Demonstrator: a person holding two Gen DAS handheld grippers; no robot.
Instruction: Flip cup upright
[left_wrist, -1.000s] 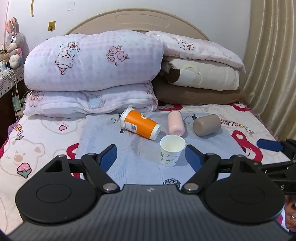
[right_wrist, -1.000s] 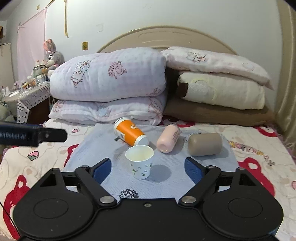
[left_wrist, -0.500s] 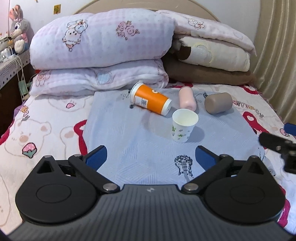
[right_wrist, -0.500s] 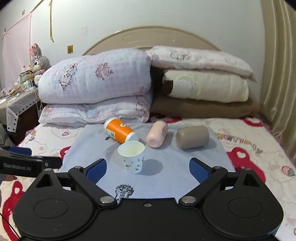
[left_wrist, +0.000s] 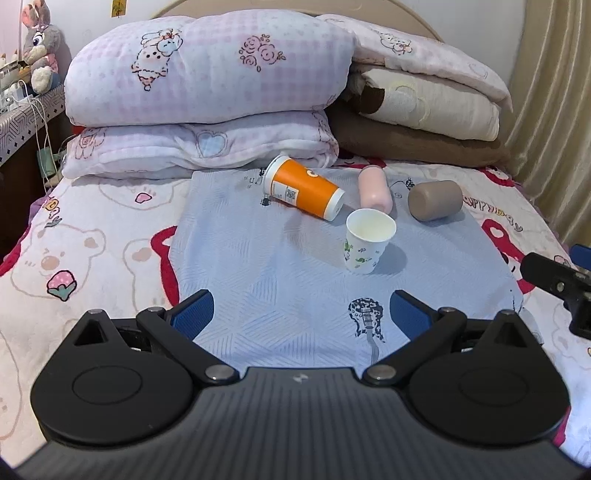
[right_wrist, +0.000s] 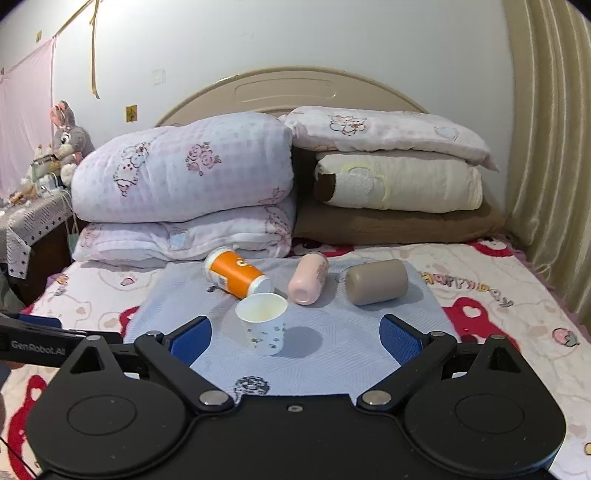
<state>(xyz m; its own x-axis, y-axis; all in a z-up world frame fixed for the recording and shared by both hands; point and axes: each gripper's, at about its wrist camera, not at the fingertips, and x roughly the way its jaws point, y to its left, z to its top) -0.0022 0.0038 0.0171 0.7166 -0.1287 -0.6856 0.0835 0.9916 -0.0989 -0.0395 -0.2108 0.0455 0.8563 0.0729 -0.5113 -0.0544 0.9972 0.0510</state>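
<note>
A pale blue cloth (left_wrist: 258, 258) with a small guitar print (left_wrist: 366, 319) is lying spread over the cartoon-bear bedsheet (left_wrist: 85, 254). Folded pink-checked quilts (right_wrist: 184, 173) are sitting stacked against the headboard (right_wrist: 284, 88), beside a pile of cream and brown blankets (right_wrist: 399, 192) with a pink pillow (right_wrist: 384, 127) lying on top. A grey rabbit plush (right_wrist: 66, 138) is sitting on the cluttered side table (right_wrist: 26, 218) at the left, and beige curtains (right_wrist: 550, 147) are hanging at the right.
</note>
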